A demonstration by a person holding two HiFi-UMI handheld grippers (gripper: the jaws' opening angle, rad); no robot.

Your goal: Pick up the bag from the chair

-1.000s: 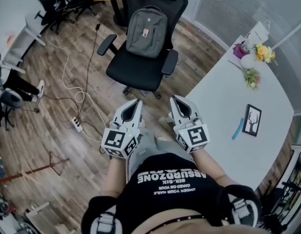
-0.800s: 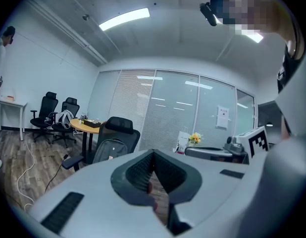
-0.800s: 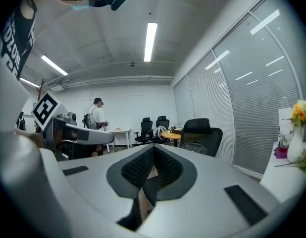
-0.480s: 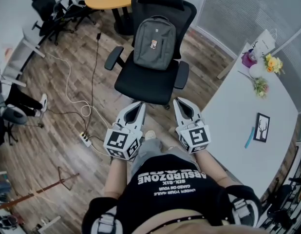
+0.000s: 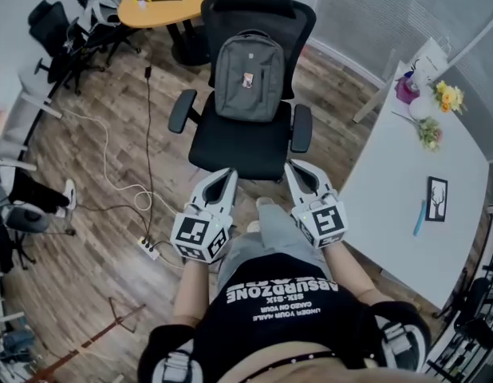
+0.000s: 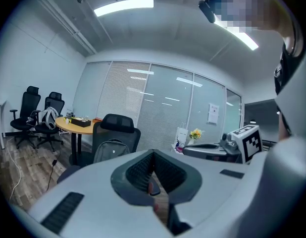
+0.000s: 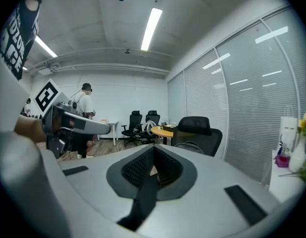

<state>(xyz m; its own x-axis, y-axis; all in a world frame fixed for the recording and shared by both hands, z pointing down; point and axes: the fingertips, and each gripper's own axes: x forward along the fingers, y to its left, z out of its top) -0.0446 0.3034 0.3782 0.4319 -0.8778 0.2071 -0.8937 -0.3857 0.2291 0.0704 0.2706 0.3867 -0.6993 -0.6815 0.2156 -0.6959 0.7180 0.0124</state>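
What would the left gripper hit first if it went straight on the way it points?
The left gripper would probably meet the black chair, its seat or the grey bag on it; height is hard to judge.

We have stepped closer to the chair [image 5: 240, 138]: floor showed between it and us a second ago, and now the tips of the left gripper [image 5: 225, 171] and right gripper [image 5: 295, 167] line up with the seat's front edge in the head view. The bag [image 5: 248, 74] looks nearer. The white table [image 5: 398, 206] has slid towards the right edge, and more of the yellow table [image 5: 163, 0] shows.
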